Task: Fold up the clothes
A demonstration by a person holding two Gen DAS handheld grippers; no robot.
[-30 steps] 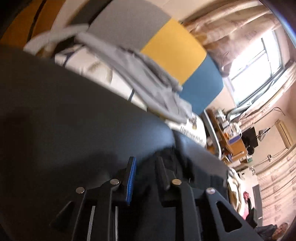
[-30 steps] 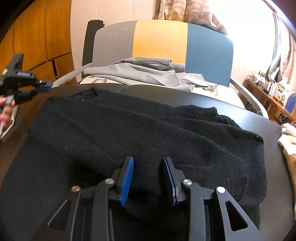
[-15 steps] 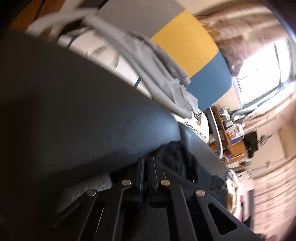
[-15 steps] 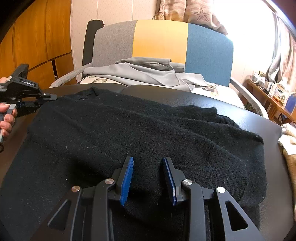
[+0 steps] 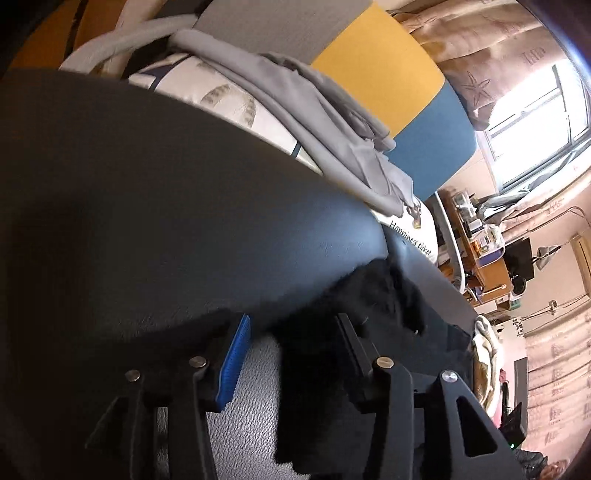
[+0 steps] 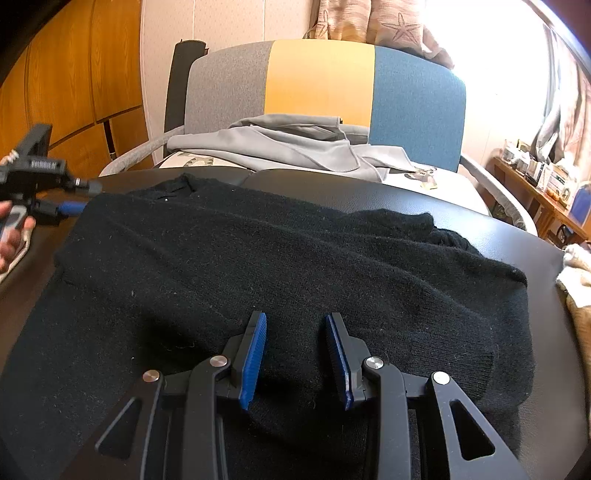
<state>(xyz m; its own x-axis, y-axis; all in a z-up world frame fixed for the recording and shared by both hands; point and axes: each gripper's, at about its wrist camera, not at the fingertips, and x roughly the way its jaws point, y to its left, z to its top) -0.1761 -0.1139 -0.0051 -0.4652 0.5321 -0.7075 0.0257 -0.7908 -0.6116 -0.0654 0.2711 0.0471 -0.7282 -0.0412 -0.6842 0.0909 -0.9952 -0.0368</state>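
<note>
Black knit sweater (image 6: pixel 295 266) lies spread on my dark table (image 6: pixel 424 199), beneath my right tongs (image 6: pixel 295 350), parted and empty. My left tongs (image 5: pixel 291 350) have just been opening over its edge. Beyond, a grey garment (image 6: pixel 295 147) drapes the chair (image 6: pixel 321 81).

Behind the dark bench (image 6: pixel 424 199) stands a chair (image 6: pixel 321 81) with its back in three panels, grey, yellow and blue. A grey garment (image 6: pixel 295 147) lies crumpled over its seat, on top of a white printed cushion (image 5: pixel 229 107) lettered "Happiness ticket". Orange-brown wooden panels (image 6: pixel 74 74) fill the wall to the left. Starfish-patterned curtains (image 6: pixel 369 22) hang beside a bright window (image 5: pixel 535 122). Off right, a cluttered wooden shelf (image 6: pixel 535 184), and a cream fleecy cloth (image 6: pixel 576 280) at the bench's edge.
</note>
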